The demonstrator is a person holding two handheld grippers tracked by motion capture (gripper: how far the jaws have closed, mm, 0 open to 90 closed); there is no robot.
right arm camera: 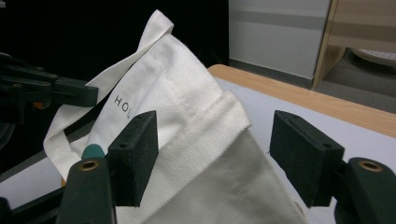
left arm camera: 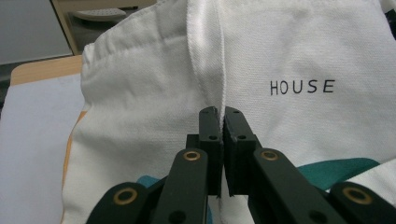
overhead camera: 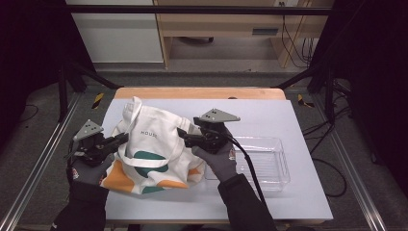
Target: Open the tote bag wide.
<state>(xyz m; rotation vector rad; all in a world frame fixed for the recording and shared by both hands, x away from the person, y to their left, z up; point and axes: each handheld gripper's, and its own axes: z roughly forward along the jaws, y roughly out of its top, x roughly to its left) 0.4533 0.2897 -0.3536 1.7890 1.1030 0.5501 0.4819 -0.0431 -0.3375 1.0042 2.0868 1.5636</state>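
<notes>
High view: one white tote bag (overhead camera: 151, 154), printed in teal and orange, lies on the grey table (overhead camera: 308, 192). Your left claw (overhead camera: 122, 139) sits at the bag's left edge; your right claw (overhead camera: 182, 134) reaches in at its right edge. A clear plastic tray (overhead camera: 269, 163) stands empty behind your right hand, just beside the bag.

Left gripper view: jaws pressed together, pinching a raised fold of the bag's cloth (left arm camera: 220, 93) straight ahead of the tips. The word HOUSE (left arm camera: 302, 87) sits to the right of the claw.

Right gripper view: jaws spread wide, with the bag's hemmed rim (right arm camera: 219, 121) rising between them and neither pad (right arm camera: 135, 154) pressing on it. The left claw (right arm camera: 91, 95) shows far off to the left.

Risks: the left pinch looks thin, so a pull may slip the fold free. If you close the right claw here, it may catch both layers of the rim and keep the mouth shut.
</notes>
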